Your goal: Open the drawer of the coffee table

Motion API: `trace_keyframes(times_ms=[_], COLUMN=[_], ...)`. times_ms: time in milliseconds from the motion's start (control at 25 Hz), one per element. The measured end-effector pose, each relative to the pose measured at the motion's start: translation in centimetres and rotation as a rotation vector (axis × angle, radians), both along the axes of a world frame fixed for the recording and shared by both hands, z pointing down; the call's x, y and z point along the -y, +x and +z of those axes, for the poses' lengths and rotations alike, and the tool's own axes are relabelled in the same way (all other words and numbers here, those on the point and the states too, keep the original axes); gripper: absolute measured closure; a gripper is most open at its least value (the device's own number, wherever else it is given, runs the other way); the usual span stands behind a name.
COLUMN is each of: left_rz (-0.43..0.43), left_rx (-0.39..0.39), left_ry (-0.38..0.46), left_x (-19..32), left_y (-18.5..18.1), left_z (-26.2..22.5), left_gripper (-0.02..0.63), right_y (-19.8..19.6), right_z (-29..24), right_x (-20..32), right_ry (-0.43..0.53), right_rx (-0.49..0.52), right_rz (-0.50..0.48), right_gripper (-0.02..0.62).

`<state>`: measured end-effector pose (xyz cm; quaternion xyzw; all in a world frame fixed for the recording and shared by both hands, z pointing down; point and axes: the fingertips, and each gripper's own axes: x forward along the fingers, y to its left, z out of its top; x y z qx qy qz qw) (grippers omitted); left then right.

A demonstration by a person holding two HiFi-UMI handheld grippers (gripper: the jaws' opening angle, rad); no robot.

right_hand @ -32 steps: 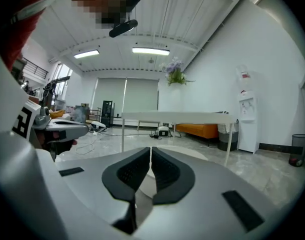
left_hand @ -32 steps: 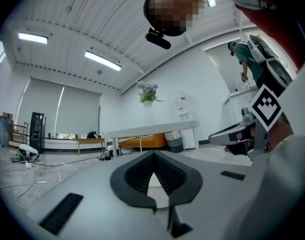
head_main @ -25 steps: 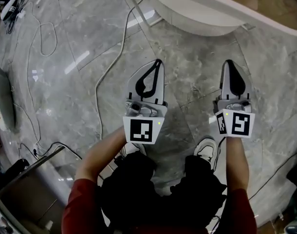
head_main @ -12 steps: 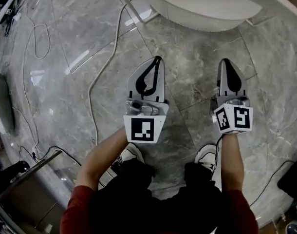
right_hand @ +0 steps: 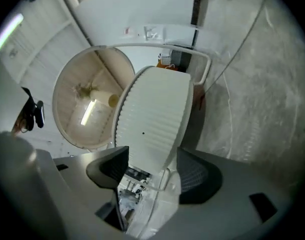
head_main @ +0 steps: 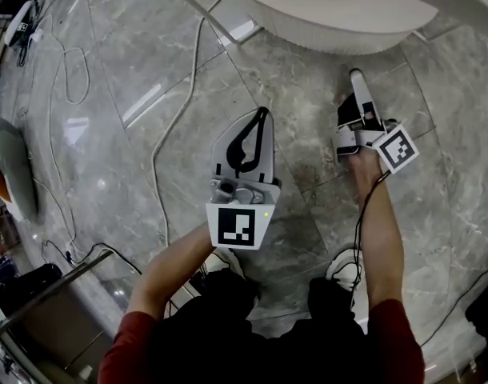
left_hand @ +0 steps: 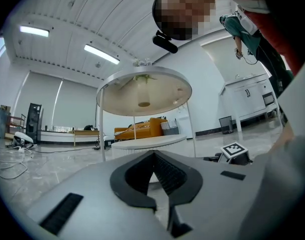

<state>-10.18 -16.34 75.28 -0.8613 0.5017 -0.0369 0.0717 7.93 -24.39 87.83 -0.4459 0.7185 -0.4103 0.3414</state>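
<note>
Two tiers of coffee table (left_hand: 142, 91), left gripper view, only white rim (head_main: 340, 10) overhead

The floor (head_main: 148, 54) is glossy, polished grey marble with pale veins. The coffee table (right_hand: 152, 114) has a matt white, finely ribbed round wall.

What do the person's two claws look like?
The left claw and right claw are pale grey, pointed, with black pads and a white cube of black square markers each. The right one, jaws just opening on nothing, trails a black cable. Sleeves are red.
</note>
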Motion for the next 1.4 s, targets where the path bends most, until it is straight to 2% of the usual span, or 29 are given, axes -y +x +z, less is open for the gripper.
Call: trace_keyframes(times_ms=[160,400,720,960,1200,1400], left_rz=[-0.001,-0.024,-0.039,-0.049,-0.052,-0.017], left_rx=[0.014,0.012,0.02,0.02,-0.003,0.002], left_ry=[-0.009,-0.037,-0.058,-0.049,-0.037,-0.024], left_x=[0.1,0.5,0.4,0.2,0.2,-0.7], left_y=[-0.1,-0.3,-0.8,-1.3,-1.1,-0.2], left_z=[0.4,1.3,2.3,2.1,1.2,0.6], left_gripper=[0.592,0.592,0.592,0.592,0.592,0.592], right_y=[0.6,0.9,1.1,0.9,0.9,0.8], right_z=[1.4,1.9,1.5,1.5,1.1,1.0], right_x=[1.8,4.2,4.2,3.8,-0.2,-5.5], right_ry=[0.023,0.043,0.083,0.068,0.064,0.038], right_rx=[0.163,0.24,0.295,0.284,0.302,0.301], right_rz=[0.056,0.097,0.104,0.081,0.057,0.025], right_gripper=[0.291,0.293,0.315,0.328,0.328,0.328])
